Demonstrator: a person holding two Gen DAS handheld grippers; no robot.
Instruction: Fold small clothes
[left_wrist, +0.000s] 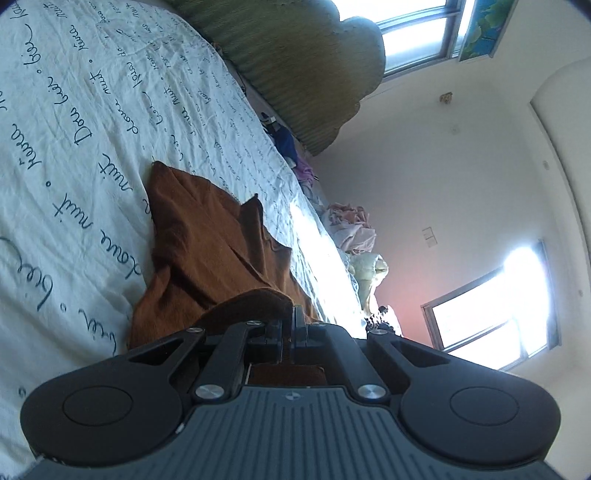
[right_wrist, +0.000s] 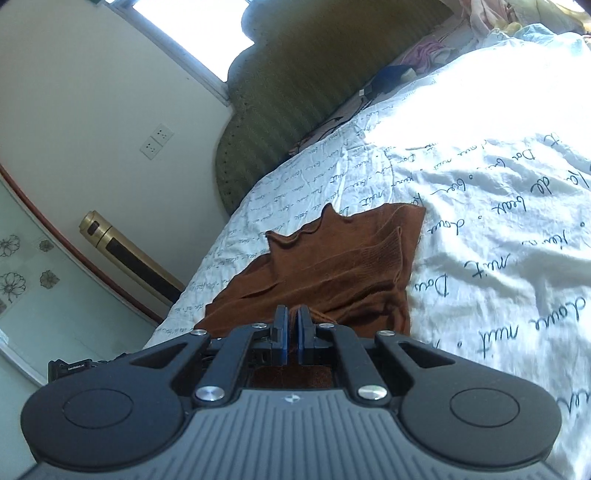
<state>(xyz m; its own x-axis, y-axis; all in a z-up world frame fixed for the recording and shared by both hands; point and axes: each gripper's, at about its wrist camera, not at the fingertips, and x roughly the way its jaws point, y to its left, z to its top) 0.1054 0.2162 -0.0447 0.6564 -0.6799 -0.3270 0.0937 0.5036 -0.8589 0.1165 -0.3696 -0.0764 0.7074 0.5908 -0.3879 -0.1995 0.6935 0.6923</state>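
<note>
A small brown knitted garment (left_wrist: 207, 240) lies partly on a white bedsheet (left_wrist: 74, 110) printed with dark script. Its near edge is lifted and pinched in my left gripper (left_wrist: 291, 314), whose jaws are shut on the cloth. The right wrist view shows the same brown garment (right_wrist: 332, 266) spread over the bedsheet (right_wrist: 498, 221), with a wavy far hem. There my right gripper (right_wrist: 293, 317) is shut on the near edge, brown fabric caught between its blue pads (right_wrist: 282, 332). Both views are strongly tilted.
A green padded headboard (left_wrist: 295, 66) runs along the bed's far end. Loose clothes (left_wrist: 351, 225) are heaped by the bed's edge. A gold standing appliance (right_wrist: 125, 254) stands against the wall beside the bed. Bright windows (left_wrist: 491, 317) light the room.
</note>
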